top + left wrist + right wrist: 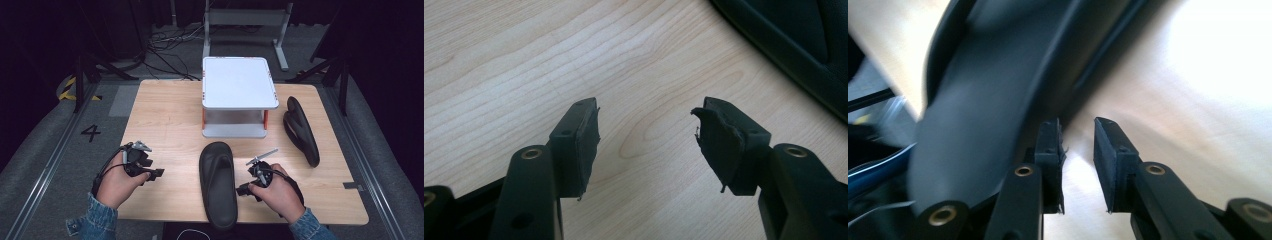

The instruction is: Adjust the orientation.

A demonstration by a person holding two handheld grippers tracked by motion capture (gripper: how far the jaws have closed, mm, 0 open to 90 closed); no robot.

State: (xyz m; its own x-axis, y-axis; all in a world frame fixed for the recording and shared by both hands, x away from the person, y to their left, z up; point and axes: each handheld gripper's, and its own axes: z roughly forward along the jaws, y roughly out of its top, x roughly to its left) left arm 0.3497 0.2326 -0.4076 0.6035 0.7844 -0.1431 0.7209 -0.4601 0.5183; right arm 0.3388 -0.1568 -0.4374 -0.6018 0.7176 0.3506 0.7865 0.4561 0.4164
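Right gripper (243, 189): released, jaws parted, nothing between them | sandal (218, 182): flat at tabletop's near edge, just beside it | left gripper (156, 173): parted, empty | progress: second sandal (301, 130) near right edge, shelf (239, 83) top bare; both unplaced.

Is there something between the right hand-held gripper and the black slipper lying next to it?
Nothing visible. The right hand-held gripper is right beside the black slipper, its jaws open and empty over bare table.

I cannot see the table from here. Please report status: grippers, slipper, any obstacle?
Left gripper open, empty, over bare table. Right gripper open a little, nothing between pads, beside near slipper. Second slipper far right. White stand behind; nothing blocking.
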